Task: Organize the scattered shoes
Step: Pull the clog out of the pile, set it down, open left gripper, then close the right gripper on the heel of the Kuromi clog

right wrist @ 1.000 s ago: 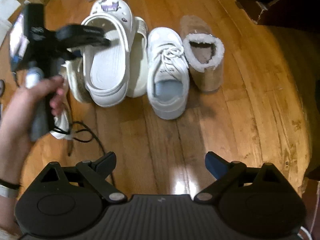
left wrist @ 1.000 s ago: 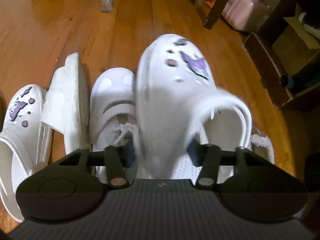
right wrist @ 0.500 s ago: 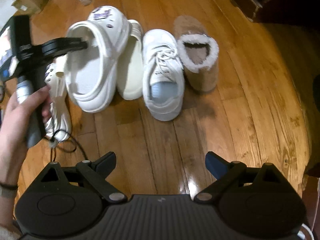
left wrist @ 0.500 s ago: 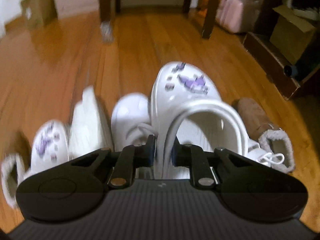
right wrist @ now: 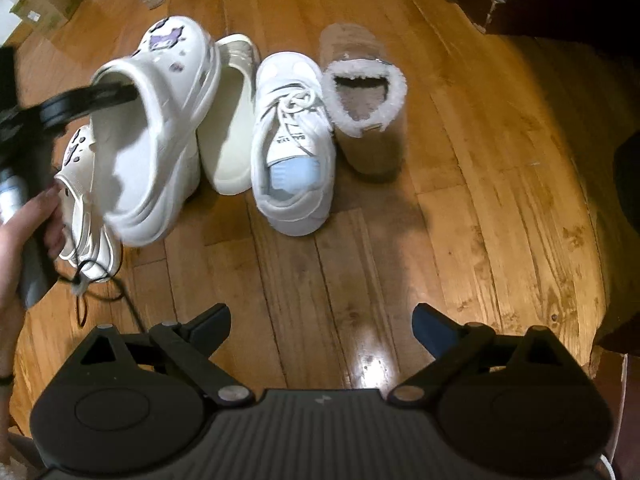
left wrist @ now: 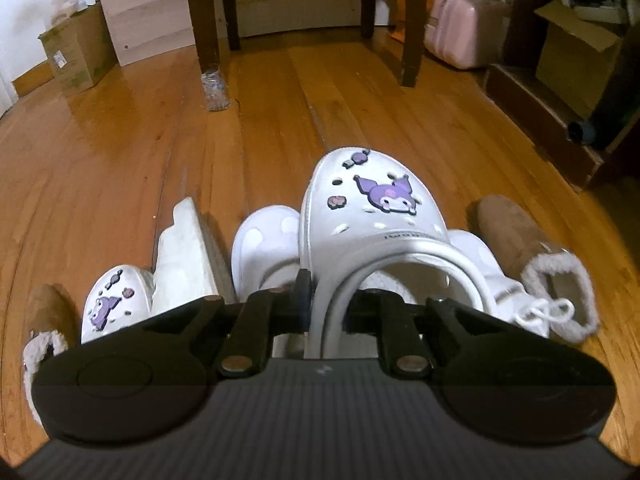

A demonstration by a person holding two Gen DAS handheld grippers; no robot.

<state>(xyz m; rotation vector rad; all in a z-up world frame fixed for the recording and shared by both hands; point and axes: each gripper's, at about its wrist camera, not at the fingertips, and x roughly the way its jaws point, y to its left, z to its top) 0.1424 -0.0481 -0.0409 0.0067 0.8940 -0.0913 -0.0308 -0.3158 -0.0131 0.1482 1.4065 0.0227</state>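
Left wrist view: the left gripper (left wrist: pixel 326 308) has just been closing, its jaws pinching the heel strap of the white clog (left wrist: pixel 372 216); only here the second brown slipper (left wrist: pixel 44 312) at far left and a pink case (left wrist: pixel 464 32) show.
Right wrist view: the right gripper (right wrist: pixel 320 324) spread wide over bare floor (right wrist: pixel 500 220), empty; only here the sneaker (right wrist: pixel 294 152) shows whole.
Clog's place: raised, tilted above the matching clog (right wrist: pixel 86 208), beside the cream slide (right wrist: pixel 230 120).
Hand pose: a hand (right wrist: pixel 24 236) grips the left tool's handle at the left edge.

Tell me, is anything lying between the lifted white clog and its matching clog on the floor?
Nothing visible. The left tool grips the lifted clog by its heel strap, right beside the matching clog. The cream slide lies on the other side.
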